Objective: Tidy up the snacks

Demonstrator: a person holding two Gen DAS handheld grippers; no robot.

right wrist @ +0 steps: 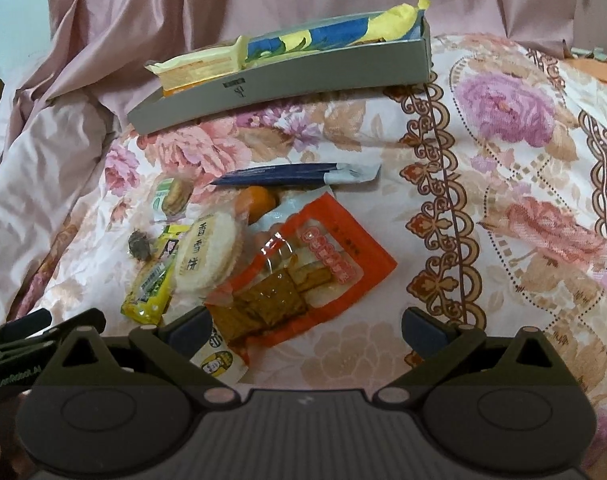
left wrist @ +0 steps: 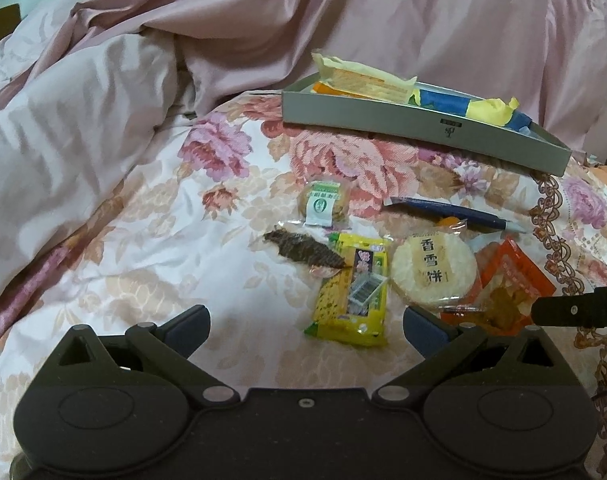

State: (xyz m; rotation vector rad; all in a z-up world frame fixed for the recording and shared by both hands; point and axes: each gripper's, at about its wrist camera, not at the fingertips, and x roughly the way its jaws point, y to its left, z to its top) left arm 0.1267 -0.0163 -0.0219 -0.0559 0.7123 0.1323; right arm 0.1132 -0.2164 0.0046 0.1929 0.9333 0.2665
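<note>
Loose snacks lie on a floral bedspread. In the left wrist view: a yellow packet (left wrist: 353, 290), a round white rice cracker (left wrist: 433, 270), an orange pouch (left wrist: 507, 284), a dark dried strip (left wrist: 303, 248), a small round cake (left wrist: 323, 200) and a blue stick sachet (left wrist: 451, 212). The grey box (left wrist: 423, 128) behind holds a yellow wafer pack (left wrist: 367, 78) and a blue-yellow bag (left wrist: 475, 106). My left gripper (left wrist: 306, 328) is open, just short of the yellow packet. My right gripper (right wrist: 307, 326) is open over the orange pouch (right wrist: 303, 268), near the cracker (right wrist: 207, 256), with the box (right wrist: 287, 84) beyond.
A rumpled pink quilt (left wrist: 103, 100) rises at the left and back. A small orange fruit-like item (right wrist: 259, 200) lies under the sachet (right wrist: 295, 174). A white packet (right wrist: 219, 360) pokes out by the right gripper's left finger. Bare bedspread (right wrist: 523, 200) spreads to the right.
</note>
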